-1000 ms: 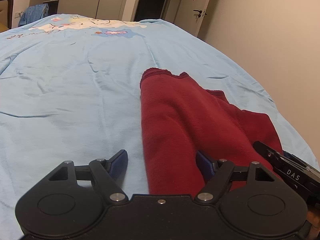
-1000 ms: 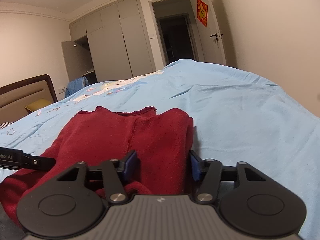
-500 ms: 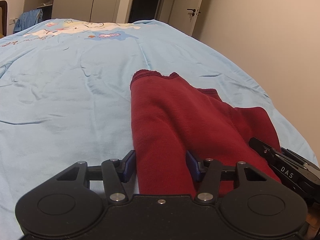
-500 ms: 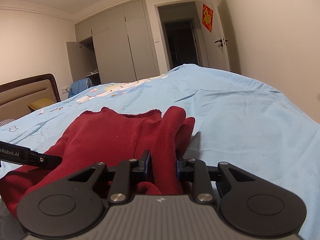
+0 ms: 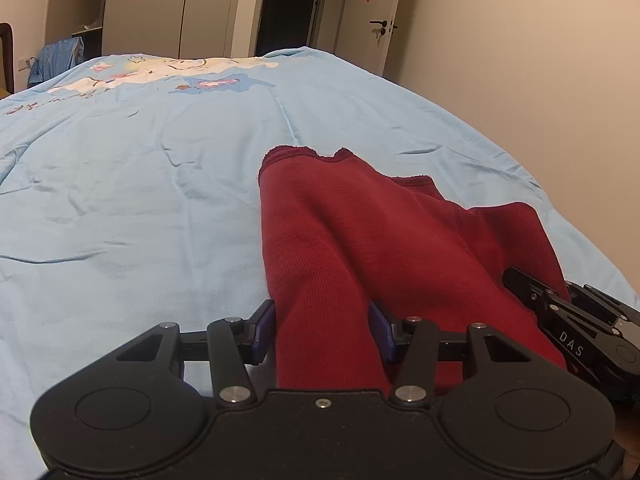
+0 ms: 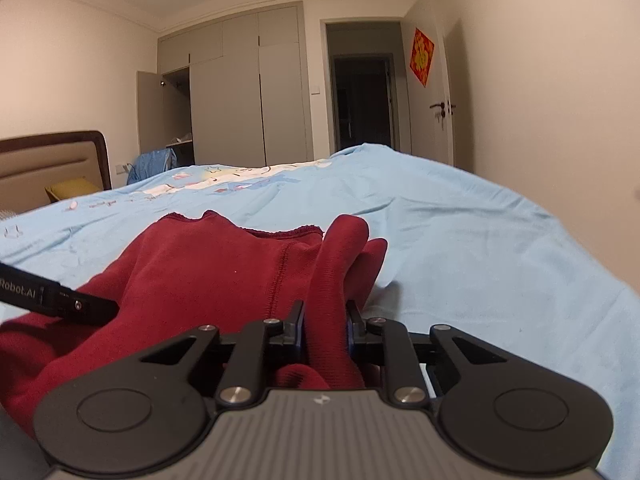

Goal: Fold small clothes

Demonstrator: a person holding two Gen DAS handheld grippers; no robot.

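Red garment (image 5: 360, 248) lies on the light blue bedsheet (image 5: 140, 208), toward the 4 o'clock part of the left wrist view; near edge gathered up, far hem flat at about 12 o'clock from the tools.

Left tool (image 5: 322, 330): blue pads sit against either side of a thick ridge of the red fabric, jaws at medium width. Cloth fills the gap, so I read it as gripping the garment, though how firmly cannot be told.

Right tool (image 6: 325, 330): jaws narrow, pinching a raised fold of the same garment. Fabric stands up as a tall pleat between the pads and slumps on the far side, at 1 o'clock. The left tool's body shows at 9 o'clock in the right wrist view; the right tool's body shows at 4 o'clock in the left wrist view. Both grips are on the near edge, side by side and close.

Progress, judged from layout: early. Garment is bunched, with ridges running away from the tools; no clean crease or stacked layers visible. Done: both near-edge grips taken. Left: lift, carry the near edge over toward the far hem, lay flat, then any second fold.

Background: wardrobe (image 6: 240, 92), open doorway (image 6: 362, 104), headboard (image 6: 52, 164) at 9 o'clock.
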